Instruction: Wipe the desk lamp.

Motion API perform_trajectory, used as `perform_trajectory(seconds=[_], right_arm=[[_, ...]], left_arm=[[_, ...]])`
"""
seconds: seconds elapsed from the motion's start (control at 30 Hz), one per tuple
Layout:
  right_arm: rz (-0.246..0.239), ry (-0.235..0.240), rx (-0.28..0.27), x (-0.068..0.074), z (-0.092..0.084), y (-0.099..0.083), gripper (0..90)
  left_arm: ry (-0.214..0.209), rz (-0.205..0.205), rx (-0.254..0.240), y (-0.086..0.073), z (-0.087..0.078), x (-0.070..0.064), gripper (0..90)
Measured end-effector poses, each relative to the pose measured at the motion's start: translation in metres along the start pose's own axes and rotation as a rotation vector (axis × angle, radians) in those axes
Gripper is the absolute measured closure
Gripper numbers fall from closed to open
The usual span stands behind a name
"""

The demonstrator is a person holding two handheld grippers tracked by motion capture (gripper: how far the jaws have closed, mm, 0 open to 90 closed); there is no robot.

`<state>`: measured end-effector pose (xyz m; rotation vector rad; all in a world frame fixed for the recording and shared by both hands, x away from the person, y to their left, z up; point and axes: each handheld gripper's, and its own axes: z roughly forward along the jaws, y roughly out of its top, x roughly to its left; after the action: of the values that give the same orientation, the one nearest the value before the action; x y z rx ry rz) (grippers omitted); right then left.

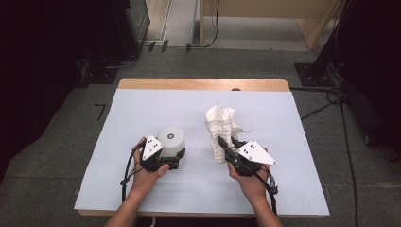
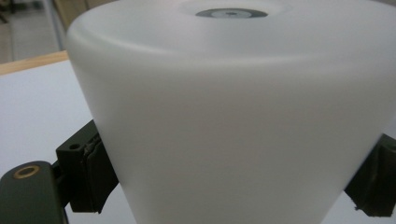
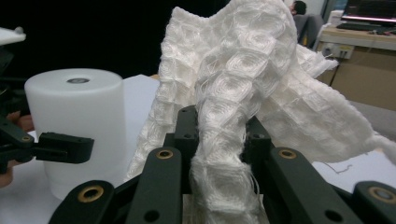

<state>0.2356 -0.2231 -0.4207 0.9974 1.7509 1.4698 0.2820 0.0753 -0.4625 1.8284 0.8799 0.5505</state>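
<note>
Two grips, one per hand: your left gripper (image 1: 166, 159) has its jaws spread wide around the white cup (image 1: 171, 140), which stands upside down on the table (image 1: 142, 109); your right gripper (image 1: 226, 148) is clamped on the cloth (image 1: 220, 124), raised beside it. Your right gripper view shows the cloth's waffle weave.

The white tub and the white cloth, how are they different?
The white tub is smooth and round; the white cloth is bumpy and crumpled. The tub stands on the table between wide-spread left tongs; the cloth sticks up, pinched in nearly shut right tongs. Both are white.
</note>
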Motion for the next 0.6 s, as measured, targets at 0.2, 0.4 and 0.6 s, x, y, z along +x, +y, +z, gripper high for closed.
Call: perform_trajectory(seconds=[0.2, 0.4, 0.6], right_arm=[[0.013, -0.025, -0.002, -0.008, -0.003, 0.000, 73.8], [0.010, -0.026, -0.002, -0.008, -0.003, -0.001, 73.8], [0.009, -0.024, 0.003, -0.008, -0.002, -0.002, 73.8]], left_arm=[[0.081, 0.026, 0.037, -0.009, 0.007, 0.001, 8.4], [0.090, 0.051, 0.038, -0.011, 0.007, -0.001, 8.3], [0.103, 0.046, 0.038, -0.013, 0.006, -0.002, 7.9]])
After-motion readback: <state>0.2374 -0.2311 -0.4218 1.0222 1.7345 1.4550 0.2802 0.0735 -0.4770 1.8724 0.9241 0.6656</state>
